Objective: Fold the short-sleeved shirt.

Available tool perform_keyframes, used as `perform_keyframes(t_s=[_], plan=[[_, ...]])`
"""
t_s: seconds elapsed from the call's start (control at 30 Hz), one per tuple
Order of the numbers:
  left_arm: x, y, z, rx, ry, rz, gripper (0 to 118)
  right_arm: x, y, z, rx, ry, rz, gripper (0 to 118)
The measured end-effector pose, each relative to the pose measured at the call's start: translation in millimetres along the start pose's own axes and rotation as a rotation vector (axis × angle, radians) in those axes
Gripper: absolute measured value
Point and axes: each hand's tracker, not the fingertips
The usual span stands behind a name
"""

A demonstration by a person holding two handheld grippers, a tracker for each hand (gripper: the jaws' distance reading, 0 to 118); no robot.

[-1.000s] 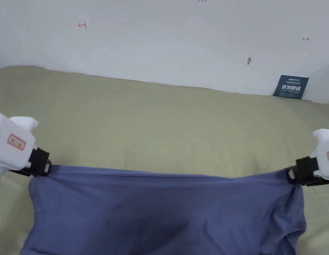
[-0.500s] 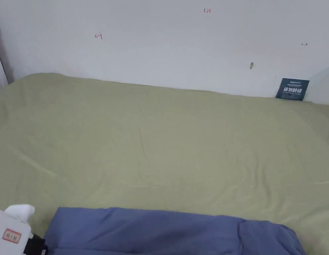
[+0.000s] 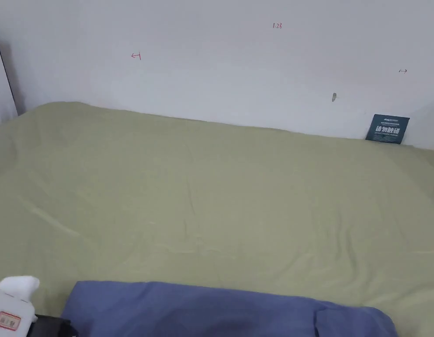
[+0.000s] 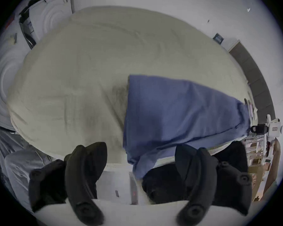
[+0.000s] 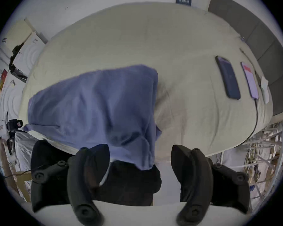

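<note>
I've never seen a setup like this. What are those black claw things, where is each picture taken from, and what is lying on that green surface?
No robot here: a person holds a hand tool with two black jaws in each hand. One picture comes from a camera on the person's head; the two round ones come from cameras riding on each tool. The left gripper and the right gripper both stand with jaws wide apart, holding nothing. On the pale green bed sheet lies a blue short-sleeved shirt, spread near the front edge with part hanging over it. The right gripper view also shows a dark phone and a second phone with a lit screen lying farther along the sheet.
</note>
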Motion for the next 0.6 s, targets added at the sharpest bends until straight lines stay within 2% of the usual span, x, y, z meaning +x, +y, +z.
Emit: perform_keyframes(t_s=[0.03,0.1,0.13,0.17,0.2,0.23,0.27,0.5,0.6], plan=[[2,-1,11,0.026,-0.016,0.02,92,-3,1,13,0.041,0.026,0.007,77],[5,-1,22,0.091,-0.014,0.041,91,-8,2,30,0.105,0.066,-0.022,79],[7,0,26,0.118,-0.017,0.036,85,-14,2,37,0.129,0.082,-0.028,75],[13,1,32,0.148,-0.013,0.02,74,-20,2,41,0.122,0.089,-0.017,64],[16,1,33,0.169,-0.014,0.007,51,-25,3,43,0.136,0.093,-0.002,42],[17,3,30,0.17,-0.023,-0.006,10,-31,3,43,0.158,0.09,0.019,0],[20,6,25,0.16,-0.021,-0.007,0,-35,6,41,0.154,0.094,0.034,0],[7,18,4,0.123,-0.038,-0.009,0,-58,2,27,0.134,0.102,0.061,0],[-21,30,-7,0.087,-0.119,-0.021,0,-65,5,20,0.122,0.114,0.066,0]])
